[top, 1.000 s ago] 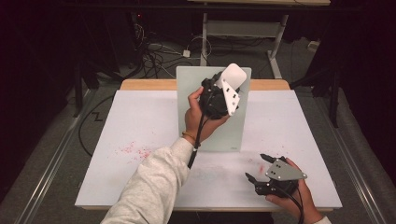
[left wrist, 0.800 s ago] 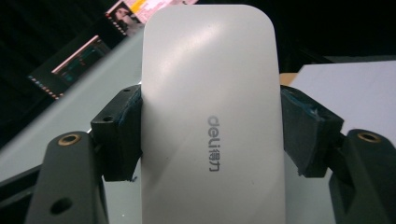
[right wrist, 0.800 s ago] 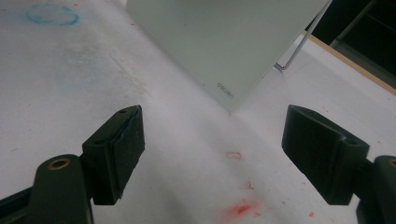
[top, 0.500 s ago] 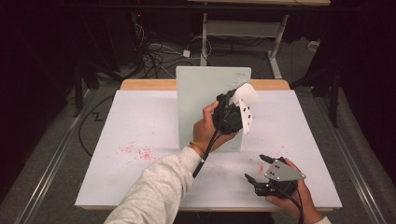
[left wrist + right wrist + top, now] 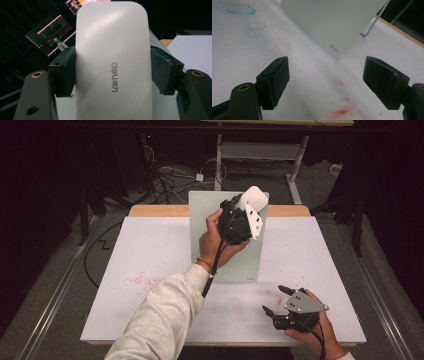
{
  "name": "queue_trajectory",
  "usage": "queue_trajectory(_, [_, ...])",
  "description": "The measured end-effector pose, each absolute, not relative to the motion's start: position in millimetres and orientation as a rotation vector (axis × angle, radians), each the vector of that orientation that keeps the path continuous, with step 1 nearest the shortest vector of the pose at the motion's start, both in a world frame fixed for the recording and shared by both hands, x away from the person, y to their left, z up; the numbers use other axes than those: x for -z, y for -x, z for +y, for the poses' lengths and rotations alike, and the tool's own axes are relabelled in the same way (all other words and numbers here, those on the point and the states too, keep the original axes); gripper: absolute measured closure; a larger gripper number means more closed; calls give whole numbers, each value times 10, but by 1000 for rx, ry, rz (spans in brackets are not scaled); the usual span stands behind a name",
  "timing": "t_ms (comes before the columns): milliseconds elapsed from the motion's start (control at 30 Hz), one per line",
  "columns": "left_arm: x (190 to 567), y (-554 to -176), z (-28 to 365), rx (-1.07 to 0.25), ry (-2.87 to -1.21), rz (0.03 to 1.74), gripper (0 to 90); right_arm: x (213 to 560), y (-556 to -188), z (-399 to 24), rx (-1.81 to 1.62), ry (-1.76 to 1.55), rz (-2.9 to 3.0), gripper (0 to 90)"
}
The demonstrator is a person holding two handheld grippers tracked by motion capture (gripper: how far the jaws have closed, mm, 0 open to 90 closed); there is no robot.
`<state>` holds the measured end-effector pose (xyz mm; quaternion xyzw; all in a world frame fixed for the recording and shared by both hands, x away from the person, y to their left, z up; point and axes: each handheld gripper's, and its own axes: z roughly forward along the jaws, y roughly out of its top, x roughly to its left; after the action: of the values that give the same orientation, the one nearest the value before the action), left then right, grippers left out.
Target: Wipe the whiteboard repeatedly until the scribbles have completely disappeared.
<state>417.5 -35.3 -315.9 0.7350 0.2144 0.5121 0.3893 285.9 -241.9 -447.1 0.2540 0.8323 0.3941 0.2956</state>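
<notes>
Nearest, the right gripper [image 5: 280, 307] rests on the white table [image 5: 150, 250], jaws apart and empty. Farther off, the left gripper [image 5: 240, 217] clamps a smooth white eraser [image 5: 112, 62] by its long sides, held against the upright glass board [image 5: 200, 245]; the eraser looks light, rigid and slippery.

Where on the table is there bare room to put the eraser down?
The table's left half is bare between its left edge and the upright glass board, apart from faint red marks. A smaller free patch lies right of the board. The front right is crowded by the open right hand-held gripper. The left hand-held gripper holds the white eraser.
</notes>
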Motion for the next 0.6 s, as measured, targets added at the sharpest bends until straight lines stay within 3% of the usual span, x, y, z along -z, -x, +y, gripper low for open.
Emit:
queue_trajectory(467, [3874,-3907,-500,-1381,-1960,421,292,4485,-2856,-2408,-1041,-670,2224,219])
queue_trajectory(600, [3880,-3902,-493,-1369,-1964,425,292,4490,-2857,-2405,-1040,-670,2228,219])
